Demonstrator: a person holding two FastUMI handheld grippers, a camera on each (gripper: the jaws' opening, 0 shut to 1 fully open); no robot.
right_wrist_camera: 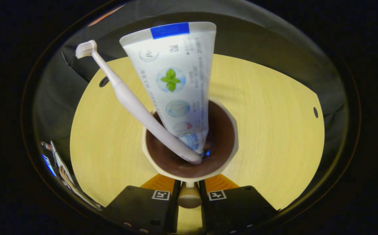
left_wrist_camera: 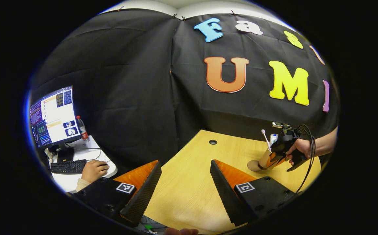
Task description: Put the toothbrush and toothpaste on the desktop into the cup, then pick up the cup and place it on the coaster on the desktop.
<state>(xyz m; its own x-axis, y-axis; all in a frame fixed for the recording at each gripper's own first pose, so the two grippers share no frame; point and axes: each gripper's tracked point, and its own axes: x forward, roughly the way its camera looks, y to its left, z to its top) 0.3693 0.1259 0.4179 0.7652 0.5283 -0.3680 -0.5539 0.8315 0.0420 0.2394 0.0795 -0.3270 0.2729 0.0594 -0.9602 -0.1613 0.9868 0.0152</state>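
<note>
Closest to the lens in the right gripper view, the right gripper point(right_wrist_camera: 189, 191) has its two fingers pressed in on the rounded handle of the cream cup with a dark brown inside point(right_wrist_camera: 222, 141), the handle pinched between them. Standing in that cup are the pale pink toothbrush point(right_wrist_camera: 133, 106), leaning left with its bristled head up, and the white toothpaste tube with a blue band and green leaf mark point(right_wrist_camera: 179, 81), crimped end up, both with their lower ends down inside. Under the cup lies the light wooden desktop point(right_wrist_camera: 267, 130). Seen from the left gripper view, the left gripper point(left_wrist_camera: 185, 182) has its fingers spread wide apart with nothing between them, low over the desktop. Farther right, a hand point(left_wrist_camera: 301, 148) holds the right gripper on the cup, which tilts beside the round brown coaster point(left_wrist_camera: 253, 165); whether it touches the coaster I cannot tell. Off to the left, another person's hand point(left_wrist_camera: 92, 170) rests by a black keyboard point(left_wrist_camera: 68, 166) under a lit monitor point(left_wrist_camera: 53, 116).
</note>
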